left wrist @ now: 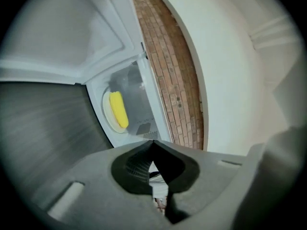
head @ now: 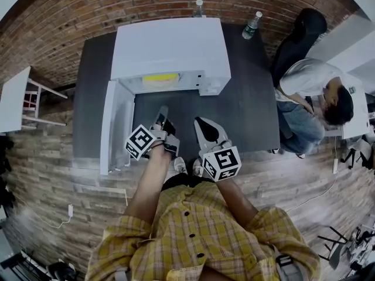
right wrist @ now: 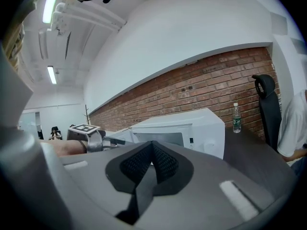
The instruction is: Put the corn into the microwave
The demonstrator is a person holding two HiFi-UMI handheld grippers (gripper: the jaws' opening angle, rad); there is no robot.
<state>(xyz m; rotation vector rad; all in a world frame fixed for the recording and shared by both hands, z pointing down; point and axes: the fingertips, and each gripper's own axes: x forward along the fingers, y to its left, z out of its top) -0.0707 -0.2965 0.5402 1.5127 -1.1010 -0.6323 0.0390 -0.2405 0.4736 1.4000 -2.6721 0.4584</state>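
Left gripper [head: 162, 112] and right gripper [head: 200, 122] both clenched shut on nothing, held before the open microwave [head: 170, 45], corn [left wrist: 118, 109] lying on the plate [left wrist: 106, 120] inside, so placing looks done; next, probably, pushing the swung-out door [head: 114, 127] closed.

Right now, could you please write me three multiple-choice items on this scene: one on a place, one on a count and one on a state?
1. Where is the corn?
A) inside the microwave
B) on the floor
C) between a gripper's jaws

2. How many bottles does the head view show?
A) one
B) two
C) four

3. How is the microwave's door?
A) shut
B) taken off
C) swung open

Answers:
1 A: the left gripper view shows it lying on the plate in the cavity.
2 B: one stands behind the microwave and one off to its right.
3 C: it stands out at the cavity's left.
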